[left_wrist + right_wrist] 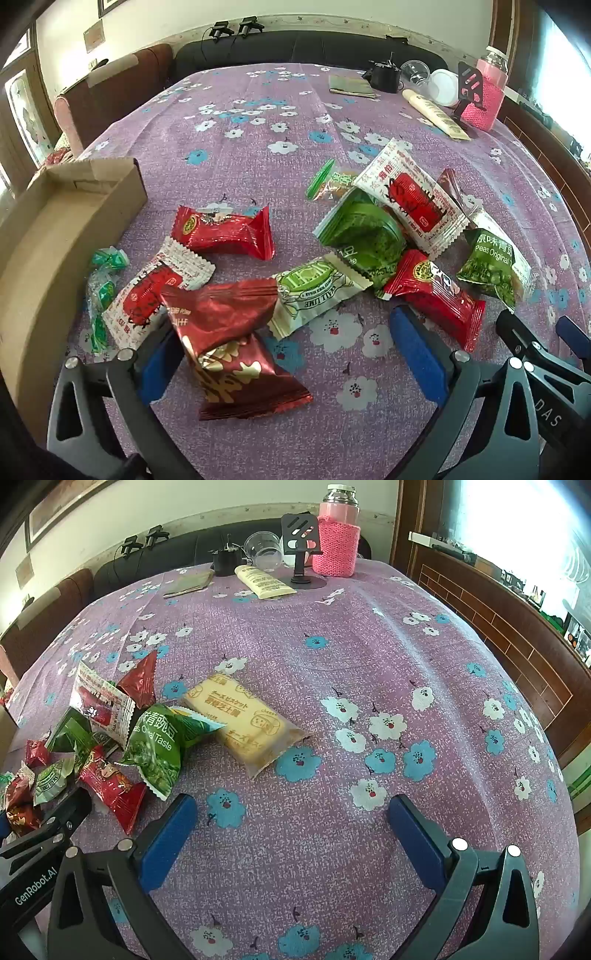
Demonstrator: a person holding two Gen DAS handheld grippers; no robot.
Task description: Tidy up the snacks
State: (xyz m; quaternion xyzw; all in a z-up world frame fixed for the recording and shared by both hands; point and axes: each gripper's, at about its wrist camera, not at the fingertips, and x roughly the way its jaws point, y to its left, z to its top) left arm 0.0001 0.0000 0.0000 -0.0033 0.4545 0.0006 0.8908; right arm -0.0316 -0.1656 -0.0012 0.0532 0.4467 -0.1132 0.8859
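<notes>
Several snack packets lie scattered on the purple floral tablecloth. In the left wrist view my left gripper [288,354] is open, its blue pads either side of a dark red foil packet [236,347] that lies between them on the cloth. A cardboard box [55,236] stands open at the left. Red packets [225,232], green packets [362,229] and a white-red sachet [410,199] lie beyond. In the right wrist view my right gripper [291,834] is open and empty over bare cloth. A yellow biscuit pack [243,716] and a green peas bag [159,742] lie ahead of it.
At the far end stand a pink-sleeved bottle [338,535], a phone stand [301,550], a cream tube [264,581], a clear cup [264,548] and a black item [225,561]. A sofa and chairs lie beyond the table. The left gripper shows at the right wrist view's lower left [40,845].
</notes>
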